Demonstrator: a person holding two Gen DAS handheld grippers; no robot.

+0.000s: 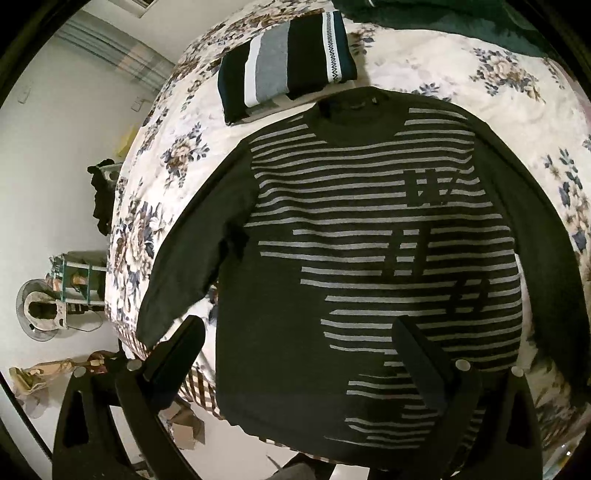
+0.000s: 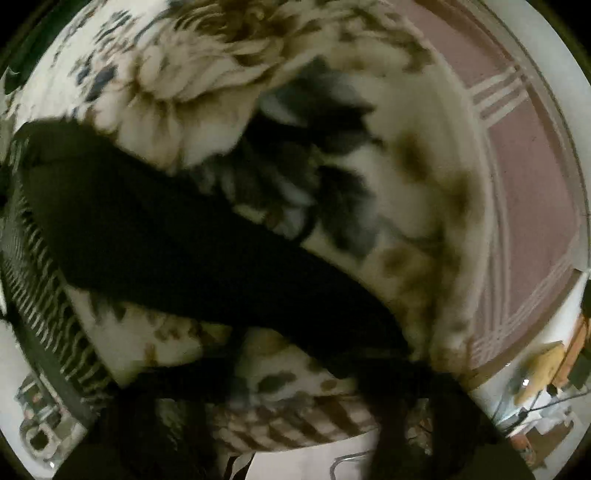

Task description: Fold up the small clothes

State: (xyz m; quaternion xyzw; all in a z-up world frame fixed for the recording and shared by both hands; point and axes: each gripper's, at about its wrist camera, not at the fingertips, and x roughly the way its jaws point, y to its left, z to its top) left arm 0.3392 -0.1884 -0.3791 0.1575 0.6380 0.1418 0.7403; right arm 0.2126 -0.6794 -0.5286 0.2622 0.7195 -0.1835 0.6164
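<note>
A dark sweater with grey stripes (image 1: 354, 236) lies flat, front up, on a floral bedspread (image 1: 424, 62), collar at the far side, both sleeves spread. My left gripper (image 1: 299, 347) is open above the sweater's lower left part, its fingers (image 1: 177, 350) apart and holding nothing. In the blurred right wrist view the sweater's dark right sleeve (image 2: 177, 236) runs diagonally across the bedspread (image 2: 406, 192). My right gripper (image 2: 295, 384) hangs over the sleeve's cuff end; its dark fingers (image 2: 402, 398) seem spread, and blur hides whether they touch the cloth.
A folded striped sweater (image 1: 284, 62) lies beyond the collar on the bed. A dark green fabric (image 1: 443, 18) sits at the far edge. The bed's left edge drops to a floor with a fan (image 1: 40, 310) and clutter. A pink striped sheet (image 2: 524, 177) shows at right.
</note>
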